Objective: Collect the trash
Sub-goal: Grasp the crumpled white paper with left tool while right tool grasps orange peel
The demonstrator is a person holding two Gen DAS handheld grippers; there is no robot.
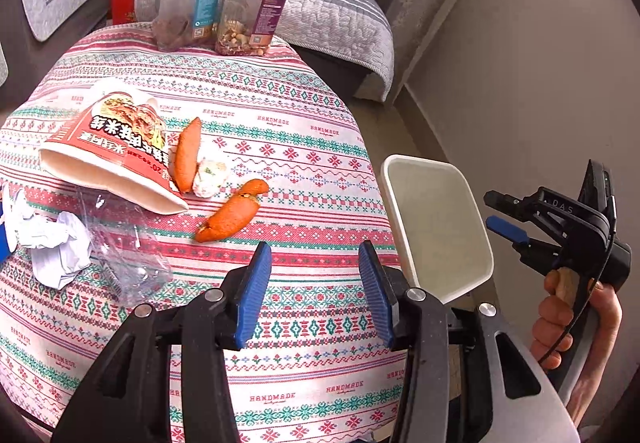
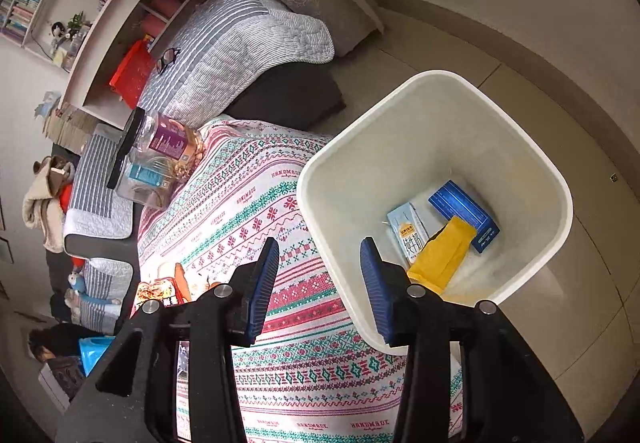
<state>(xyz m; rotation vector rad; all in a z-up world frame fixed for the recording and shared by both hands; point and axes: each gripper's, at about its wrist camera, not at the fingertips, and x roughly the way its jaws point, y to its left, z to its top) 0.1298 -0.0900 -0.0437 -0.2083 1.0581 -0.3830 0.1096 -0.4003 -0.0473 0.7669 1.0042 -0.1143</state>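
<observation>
Both tongs, left (image 1: 314,293) and right (image 2: 320,289), tilt downward, jaws parted and empty (right hand (image 1: 576,319) gripping its handle).

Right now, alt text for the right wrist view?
The open, empty right gripper hangs over the edge of a patterned tablecloth, beside a white bin holding a milk carton, a yellow packet and a blue box.

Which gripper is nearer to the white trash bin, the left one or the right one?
Right. The right gripper hangs at the rim of the white trash bin, partly over its opening. The left gripper is over the table, beside the bin.
</observation>
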